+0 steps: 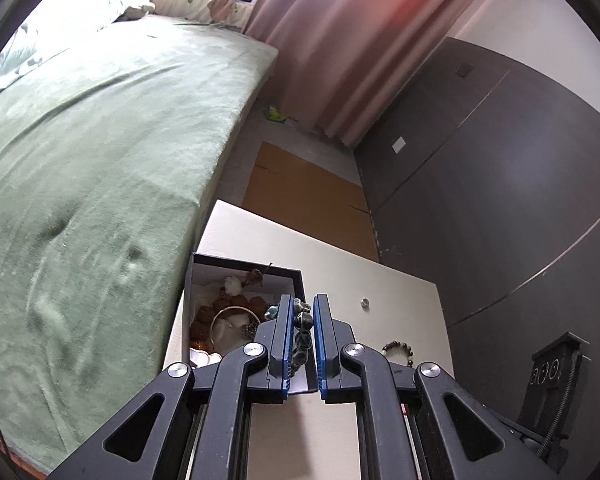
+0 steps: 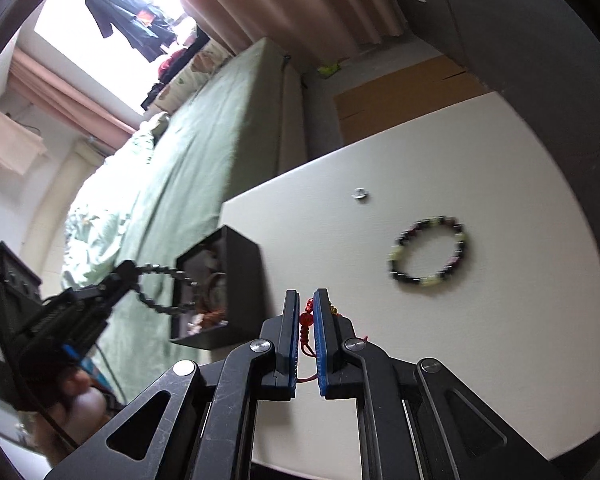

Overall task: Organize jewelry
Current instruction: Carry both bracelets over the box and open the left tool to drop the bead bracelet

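Note:
My left gripper (image 1: 303,305) is shut on a dark green bead bracelet (image 1: 303,330) and holds it above the near right corner of the black jewelry box (image 1: 246,312), which holds several pieces. In the right wrist view the left gripper (image 2: 118,280) carries the bracelet (image 2: 160,270) just left of the box (image 2: 242,280). My right gripper (image 2: 306,300) is shut on a red beaded cord (image 2: 306,320) above the white table (image 2: 440,340). A dark and yellow-green bead bracelet (image 2: 428,254) and a small silver ring (image 2: 359,194) lie on the table.
A bed with a green cover (image 1: 100,152) runs along the table's left side. A dark cabinet (image 1: 500,200) stands to the right. Flat cardboard (image 1: 304,196) lies on the floor beyond the table. A brown bead bracelet (image 1: 400,349) lies by the left gripper's right finger.

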The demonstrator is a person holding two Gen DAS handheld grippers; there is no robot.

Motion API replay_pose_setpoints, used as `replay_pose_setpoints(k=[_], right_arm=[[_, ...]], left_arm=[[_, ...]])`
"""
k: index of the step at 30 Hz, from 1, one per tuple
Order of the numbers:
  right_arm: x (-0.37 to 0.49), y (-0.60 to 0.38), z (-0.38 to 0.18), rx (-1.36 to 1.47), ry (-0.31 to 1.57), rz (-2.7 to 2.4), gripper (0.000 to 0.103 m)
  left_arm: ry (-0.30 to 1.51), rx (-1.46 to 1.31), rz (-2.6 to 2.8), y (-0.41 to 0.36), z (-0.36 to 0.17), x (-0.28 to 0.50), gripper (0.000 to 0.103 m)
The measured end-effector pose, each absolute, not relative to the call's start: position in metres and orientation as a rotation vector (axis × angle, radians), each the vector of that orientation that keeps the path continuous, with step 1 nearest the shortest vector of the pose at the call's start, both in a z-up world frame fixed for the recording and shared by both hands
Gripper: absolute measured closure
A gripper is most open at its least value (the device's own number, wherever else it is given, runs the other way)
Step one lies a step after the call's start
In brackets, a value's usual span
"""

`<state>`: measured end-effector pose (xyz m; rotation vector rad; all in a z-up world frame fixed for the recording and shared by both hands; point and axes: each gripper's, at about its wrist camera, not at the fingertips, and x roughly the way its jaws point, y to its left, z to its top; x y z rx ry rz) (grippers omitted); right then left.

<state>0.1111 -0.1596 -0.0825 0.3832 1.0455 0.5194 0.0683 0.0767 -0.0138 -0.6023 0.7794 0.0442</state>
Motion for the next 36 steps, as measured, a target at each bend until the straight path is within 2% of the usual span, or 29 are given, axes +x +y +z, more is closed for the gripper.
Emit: replay_pose_setpoints(k=[10, 16, 17, 19, 21, 22, 36], right_arm=[[0.128, -0.128, -0.087, 0.433, 1.042, 0.517, 0.094], [0.133, -0.128, -0.086, 0.429, 1.042, 0.512, 0.094], [0.133, -0.128, -0.085, 0.431, 1.037, 0.516, 0.094], [0.131, -0.129, -0.082, 0.437, 1.028, 0.530, 0.094], [0.130, -0.126, -0.080, 0.441, 1.017, 0.549, 0.094], [0.130, -0.124, -0.079, 0.442, 1.011, 0.560, 0.094], [0.122, -0.079, -0.071, 0.546, 0.946, 0.803, 0.094]], left_arm=[[0.834, -0.604, 0.026, 0.079, -0.031, 0.093, 0.093], [0.994, -0.662, 0.128, 0.096, -0.062, 0.109, 0.090], [0.992, -0.669, 0.135, 0.099, -0.062, 0.108, 0.088], [0.967, -0.675, 0.127, 0.102, -0.057, 0.105, 0.070], [0.928, -0.675, 0.124, 0.104, -0.050, 0.099, 0.042], [0.903, -0.673, 0.121, 0.105, -0.046, 0.096, 0.037], [0.797, -0.729, 0.158, 0.138, -0.025, 0.075, 0.036]])
